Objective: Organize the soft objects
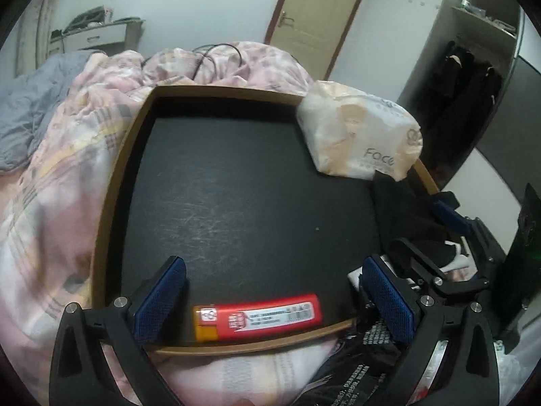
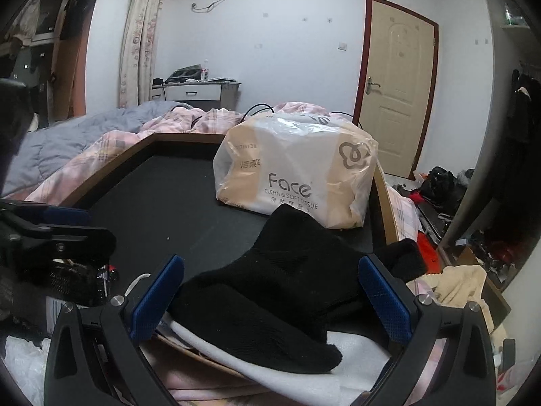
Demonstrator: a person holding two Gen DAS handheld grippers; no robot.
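A pink plaid quilt [image 1: 61,176] covered the bed to the left of the left gripper [image 1: 274,301] and beyond it, and on the quilt lay a wide tray [image 1: 111,203] with a wooden rim and a dark floor, stretching ahead of both tools. At the tray's far right corner, ahead and to the right of the left gripper and straight ahead of the right gripper [image 2: 272,299], stood a plastic-wrapped tissue pack [image 2: 297,176] marked "Face". Black socks [image 2: 270,291] lay heaped over the tray's near right edge on a white sheet, directly between the right gripper's spread blue pads [image 2: 159,297], which did not close on them; its jaws stood wide apart. The left gripper's jaws were likewise wide apart and held nothing, and just ahead between them, against the tray's near rim, lay a red and orange packet [image 1: 257,316].
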